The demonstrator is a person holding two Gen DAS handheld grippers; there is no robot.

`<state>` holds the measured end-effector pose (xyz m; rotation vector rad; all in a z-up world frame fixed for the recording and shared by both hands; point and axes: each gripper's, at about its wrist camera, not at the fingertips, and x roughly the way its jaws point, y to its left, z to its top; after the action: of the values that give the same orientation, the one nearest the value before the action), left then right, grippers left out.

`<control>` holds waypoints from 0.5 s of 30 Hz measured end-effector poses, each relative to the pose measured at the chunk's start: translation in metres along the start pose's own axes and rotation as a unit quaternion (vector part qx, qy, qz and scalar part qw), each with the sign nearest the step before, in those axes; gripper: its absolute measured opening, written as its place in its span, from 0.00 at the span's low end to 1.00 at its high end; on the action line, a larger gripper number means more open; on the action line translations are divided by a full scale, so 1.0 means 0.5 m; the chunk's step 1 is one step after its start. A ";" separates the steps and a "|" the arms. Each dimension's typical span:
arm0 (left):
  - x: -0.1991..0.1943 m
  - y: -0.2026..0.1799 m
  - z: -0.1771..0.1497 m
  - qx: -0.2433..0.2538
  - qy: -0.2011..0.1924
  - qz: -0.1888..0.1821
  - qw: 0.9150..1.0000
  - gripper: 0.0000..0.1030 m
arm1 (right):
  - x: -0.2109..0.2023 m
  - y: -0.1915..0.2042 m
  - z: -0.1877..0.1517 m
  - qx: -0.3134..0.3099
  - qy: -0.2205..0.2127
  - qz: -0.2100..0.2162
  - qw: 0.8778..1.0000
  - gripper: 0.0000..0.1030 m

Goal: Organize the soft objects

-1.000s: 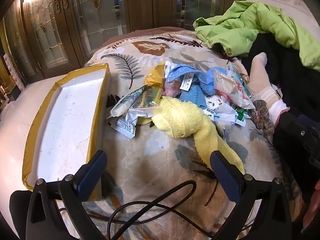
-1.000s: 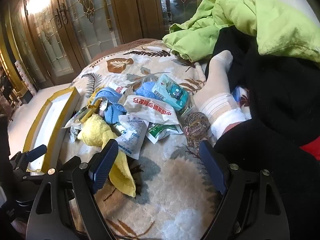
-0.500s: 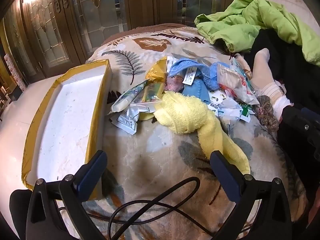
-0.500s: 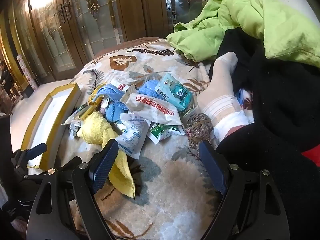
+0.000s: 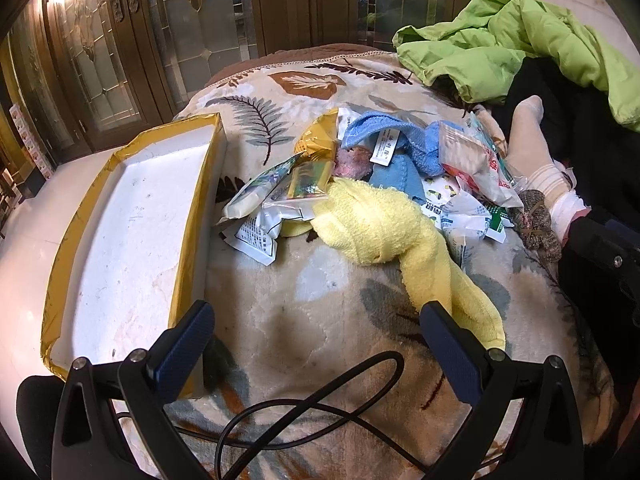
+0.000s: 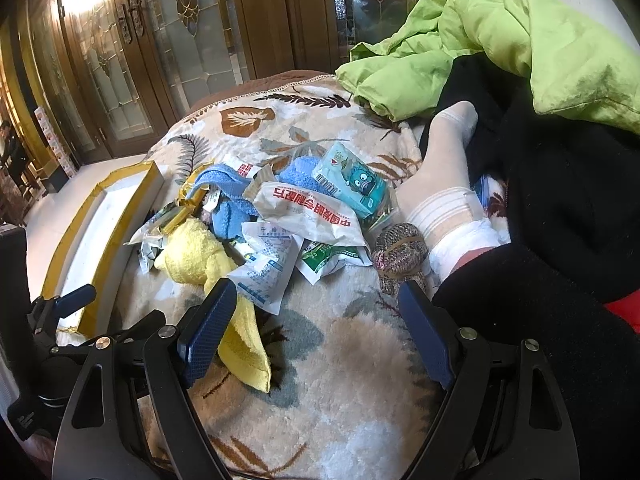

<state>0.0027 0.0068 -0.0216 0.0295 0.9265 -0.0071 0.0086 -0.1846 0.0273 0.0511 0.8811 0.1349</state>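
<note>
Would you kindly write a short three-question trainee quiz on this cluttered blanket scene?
1. True or false: the left claw is shut on the yellow towel.
2. Which lies nearest the gold-edged tray? A) green jacket B) snack packets C) knitted bundle
3. Fill in: the right claw is ____.

Key: 1 false; 2 B; 3 open.

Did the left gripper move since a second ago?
Yes. The left gripper crept forward toward the pile: the yellow towel and gold-edged tray sit lower and nearer its open fingers than before.
</note>
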 end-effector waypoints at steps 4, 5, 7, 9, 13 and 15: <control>0.003 0.002 0.000 -0.001 0.002 -0.001 1.000 1.00 | 0.003 -0.001 -0.001 -0.001 0.003 0.001 1.000 0.81; 0.004 0.003 0.000 -0.001 0.003 -0.002 1.000 1.00 | 0.004 -0.001 -0.001 -0.001 0.004 0.001 1.000 0.81; 0.005 0.003 -0.001 -0.001 0.005 -0.002 1.000 1.00 | 0.005 0.000 -0.002 -0.002 0.005 0.001 1.000 0.81; 0.007 0.003 -0.001 -0.002 0.007 -0.003 1.000 1.00 | 0.007 0.000 -0.002 -0.003 0.006 0.000 1.000 0.81; 0.007 0.001 -0.001 0.000 0.007 -0.004 1.000 1.00 | 0.010 0.000 -0.003 -0.003 0.008 0.000 1.000 0.81; 0.007 -0.001 0.000 0.001 0.008 -0.004 1.000 1.00 | 0.010 0.000 -0.003 -0.003 0.008 -0.001 1.000 0.81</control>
<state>0.0051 0.0062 -0.0244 0.0267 0.9430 -0.0150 0.0105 -0.1842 0.0225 0.0438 0.8965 0.1369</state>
